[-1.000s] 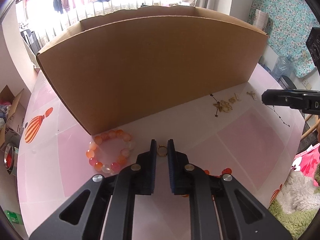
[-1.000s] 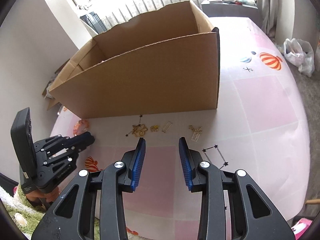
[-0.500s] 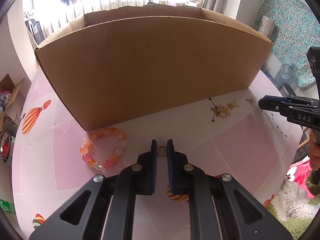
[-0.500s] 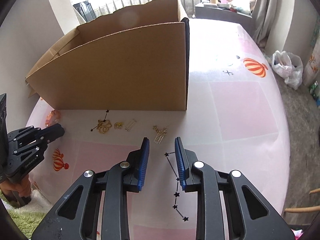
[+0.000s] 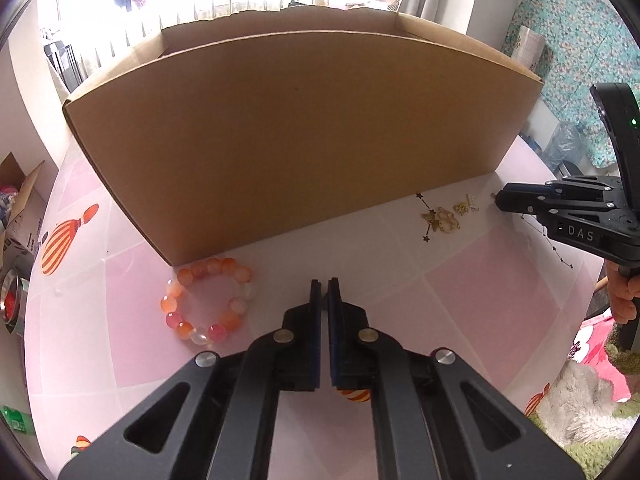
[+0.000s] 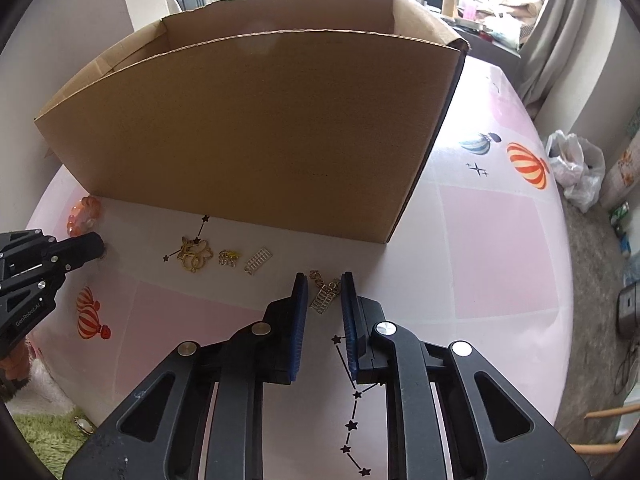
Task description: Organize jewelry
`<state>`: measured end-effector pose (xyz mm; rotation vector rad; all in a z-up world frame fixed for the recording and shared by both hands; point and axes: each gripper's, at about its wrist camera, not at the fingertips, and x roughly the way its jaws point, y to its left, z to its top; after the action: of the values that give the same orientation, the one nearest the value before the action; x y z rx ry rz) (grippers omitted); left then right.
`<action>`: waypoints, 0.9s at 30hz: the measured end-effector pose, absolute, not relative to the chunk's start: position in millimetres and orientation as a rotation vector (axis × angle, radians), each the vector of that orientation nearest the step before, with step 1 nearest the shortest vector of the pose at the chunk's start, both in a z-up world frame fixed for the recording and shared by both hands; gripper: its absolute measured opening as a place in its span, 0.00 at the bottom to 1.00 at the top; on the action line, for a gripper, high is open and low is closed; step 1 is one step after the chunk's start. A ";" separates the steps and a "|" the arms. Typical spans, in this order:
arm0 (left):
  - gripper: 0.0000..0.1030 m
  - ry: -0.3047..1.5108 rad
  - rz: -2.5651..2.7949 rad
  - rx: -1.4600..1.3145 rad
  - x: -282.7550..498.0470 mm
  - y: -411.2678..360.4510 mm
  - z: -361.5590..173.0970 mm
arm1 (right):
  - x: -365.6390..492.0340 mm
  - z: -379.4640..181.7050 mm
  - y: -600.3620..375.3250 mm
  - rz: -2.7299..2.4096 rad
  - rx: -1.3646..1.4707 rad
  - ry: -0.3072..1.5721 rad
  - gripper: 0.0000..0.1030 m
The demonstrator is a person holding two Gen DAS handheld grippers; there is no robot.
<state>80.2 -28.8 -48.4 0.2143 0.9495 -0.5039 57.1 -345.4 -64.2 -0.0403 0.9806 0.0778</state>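
The landmark is the cardboard box (image 6: 256, 136), which stands on the pink table (image 6: 500, 240). All loose jewelry lies on the table in front of the box's near wall.

The right gripper (image 6: 324, 280) is open, with a moderate gap between its blue pads (image 6: 301, 312). A small ladder-shaped gold charm (image 6: 326, 298) lies on the table between them, near the box's right front corner. Its long axis runs roughly along the finger direction, tilted slightly, with a short chain trailing toward the box. The pads flank the charm; contact cannot be confirmed. The coming move is judged to be a closing pinch across the charm's short width, so the jaws are already aligned for it.

The left gripper (image 5: 325, 284) is nearly closed, with only a thin slit between its pads. Whether it holds anything cannot be determined. It points at the box's left front corner. The beaded bracelet (image 5: 210, 300) lies just left of it, at that corner.

A cluster of gold pendants (image 6: 196, 254), a small gold piece (image 6: 229, 258) and a silver charm (image 6: 258, 260) lie before the middle of the box wall, between the two grippers. The right gripper is nearer to the ladder charm.
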 end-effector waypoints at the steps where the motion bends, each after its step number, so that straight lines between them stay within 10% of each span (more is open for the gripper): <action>1: 0.03 0.953 -0.502 0.214 80.4 -28.9 -48.5 | 57.6 -64.0 -345.0 0.078 -0.044 0.986 0.11; 11: 0.03 0.911 -0.600 0.176 76.8 -19.0 -40.9 | 65.0 -62.4 -356.4 0.082 0.052 1.004 0.02; 17: 0.30 0.874 -0.645 0.156 66.4 -17.6 -32.9 | 63.6 -60.6 -362.6 0.074 0.081 1.031 0.02; 27: 0.19 0.928 -0.604 0.287 74.7 -36.3 -49.1 | 56.7 -66.5 -373.0 0.099 0.155 1.027 0.01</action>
<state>74.7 -36.3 -49.1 0.2874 0.9277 -0.6039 56.7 -373.0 -66.5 0.1546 1.0268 0.0990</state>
